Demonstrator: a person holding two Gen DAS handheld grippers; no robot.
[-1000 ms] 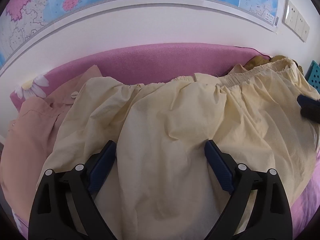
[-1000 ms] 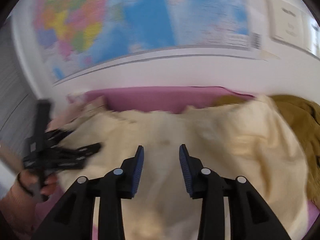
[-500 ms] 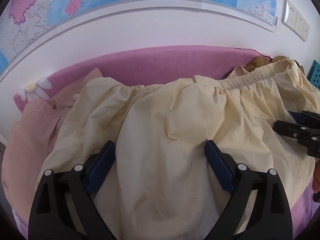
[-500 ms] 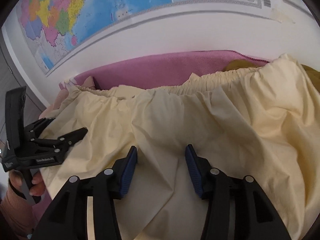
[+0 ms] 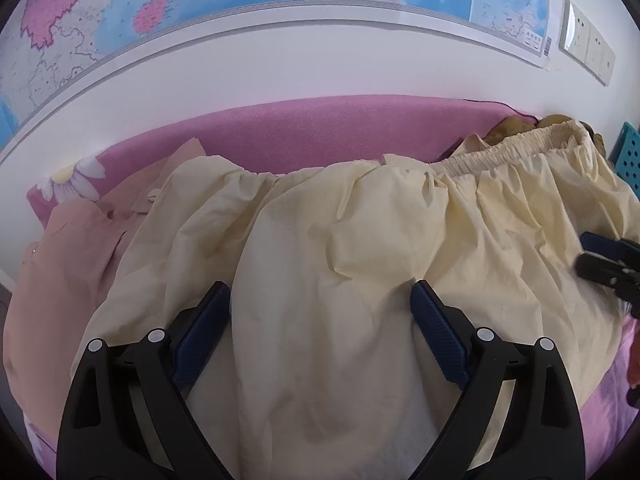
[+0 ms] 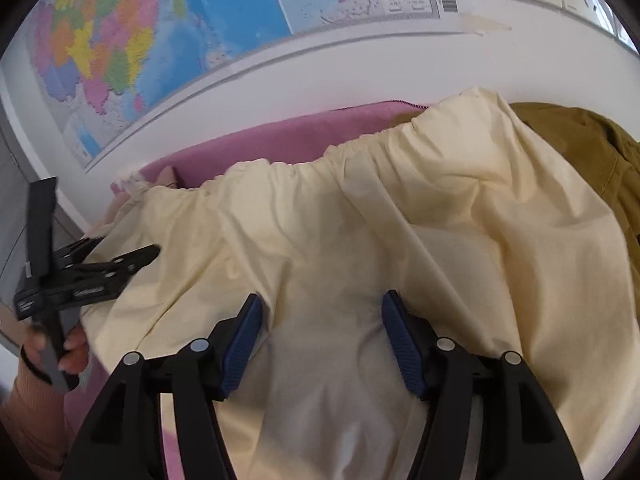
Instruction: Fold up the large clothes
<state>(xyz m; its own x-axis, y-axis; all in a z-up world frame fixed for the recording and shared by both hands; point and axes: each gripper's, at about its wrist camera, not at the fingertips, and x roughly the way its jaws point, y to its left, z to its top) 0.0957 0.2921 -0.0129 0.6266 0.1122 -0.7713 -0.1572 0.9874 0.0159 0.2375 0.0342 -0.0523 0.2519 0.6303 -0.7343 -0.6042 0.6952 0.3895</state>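
Here both jaws gape over cream skirt (image 5: 340,260); pink shirt (image 5: 68,264) left, mustard garment (image 6: 592,148) right.

Ahead of you a large wall map (image 5: 240,12) hangs on the white wall, its lower edge just above the pink bed cover (image 5: 328,132), which carries a white daisy print (image 5: 76,184) at the left end. To your right, 2 pale wall switch plates (image 5: 586,46) sit beside the map, and a teal perforated basket (image 5: 630,152) shows at the frame edge.
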